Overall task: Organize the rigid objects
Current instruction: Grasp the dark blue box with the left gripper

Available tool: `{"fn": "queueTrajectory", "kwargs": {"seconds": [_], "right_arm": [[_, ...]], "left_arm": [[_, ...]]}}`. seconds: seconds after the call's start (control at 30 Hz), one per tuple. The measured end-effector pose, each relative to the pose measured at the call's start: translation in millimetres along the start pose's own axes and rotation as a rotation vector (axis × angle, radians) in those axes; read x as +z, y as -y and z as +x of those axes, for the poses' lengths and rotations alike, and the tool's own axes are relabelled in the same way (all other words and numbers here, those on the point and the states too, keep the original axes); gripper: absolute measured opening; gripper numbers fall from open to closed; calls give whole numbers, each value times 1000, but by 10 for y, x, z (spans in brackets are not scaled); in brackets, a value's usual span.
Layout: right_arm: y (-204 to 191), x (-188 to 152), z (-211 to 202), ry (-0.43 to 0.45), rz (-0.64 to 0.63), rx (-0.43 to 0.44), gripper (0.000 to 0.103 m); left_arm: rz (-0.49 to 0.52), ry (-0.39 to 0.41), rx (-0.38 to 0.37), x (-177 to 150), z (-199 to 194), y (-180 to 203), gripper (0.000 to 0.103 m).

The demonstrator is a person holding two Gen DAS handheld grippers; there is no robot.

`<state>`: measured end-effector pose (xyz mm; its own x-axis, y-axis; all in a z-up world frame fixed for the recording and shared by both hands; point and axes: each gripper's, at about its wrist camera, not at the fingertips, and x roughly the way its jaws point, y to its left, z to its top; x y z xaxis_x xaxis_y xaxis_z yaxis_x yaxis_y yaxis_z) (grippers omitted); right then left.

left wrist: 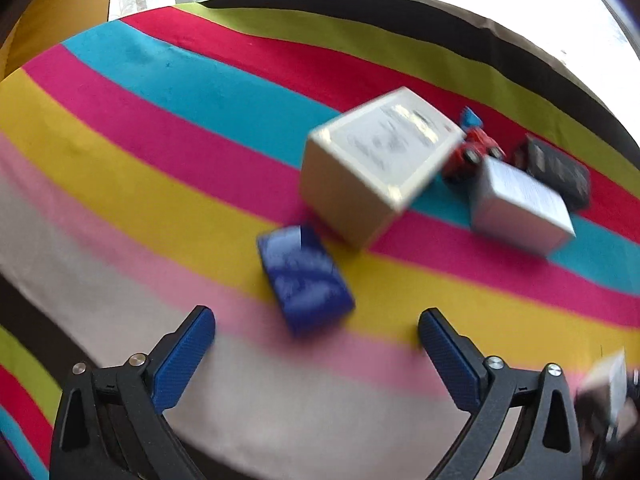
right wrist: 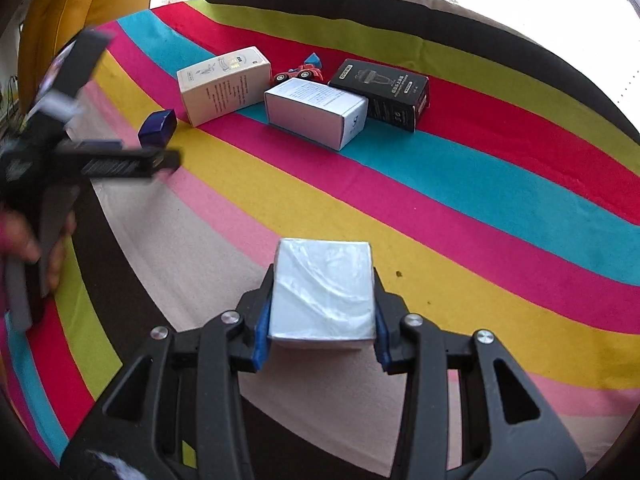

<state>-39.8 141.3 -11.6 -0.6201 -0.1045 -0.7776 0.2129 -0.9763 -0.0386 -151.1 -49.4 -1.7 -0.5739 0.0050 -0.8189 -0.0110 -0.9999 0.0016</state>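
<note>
My left gripper (left wrist: 318, 316) is open over the striped cloth, and a small dark blue box (left wrist: 304, 276) lies just beyond its fingertips, not between the pads. Past it lie a cream box (left wrist: 372, 168), a white box (left wrist: 520, 208), a black box (left wrist: 560, 172) and a red toy car (left wrist: 472, 152). My right gripper (right wrist: 323, 280) is shut on a pale box wrapped in clear film (right wrist: 324, 292), held above the cloth. The right wrist view shows the same group: cream box (right wrist: 224, 84), white box (right wrist: 316, 116), black box (right wrist: 380, 92), toy car (right wrist: 300, 74), blue box (right wrist: 158, 128).
A cloth with wavy coloured stripes (right wrist: 440, 200) covers the whole surface. A yellow cushion (right wrist: 80, 4) stands at the far left and a bright window lies behind. A hand (right wrist: 52, 256) holds the left tool at the left edge of the right wrist view.
</note>
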Motion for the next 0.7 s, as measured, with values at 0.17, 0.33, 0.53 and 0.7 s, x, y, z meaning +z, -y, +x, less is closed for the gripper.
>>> {"fn": "queueTrajectory", "kwargs": {"seconds": [0.17, 0.33, 0.53, 0.7], "right_arm": [[-47, -7, -6, 0, -6, -11, 44], [-69, -13, -9, 0, -6, -11, 44], [-83, -24, -7, 0, -6, -12, 43], [-92, -31, 1, 1, -10, -17, 43]], "left_arm": [[28, 60, -12, 37, -57, -2, 29], [79, 62, -83, -299, -329, -4, 28], [174, 75, -193, -960, -830, 242, 29], [130, 71, -218, -841, -838, 300, 29]]}}
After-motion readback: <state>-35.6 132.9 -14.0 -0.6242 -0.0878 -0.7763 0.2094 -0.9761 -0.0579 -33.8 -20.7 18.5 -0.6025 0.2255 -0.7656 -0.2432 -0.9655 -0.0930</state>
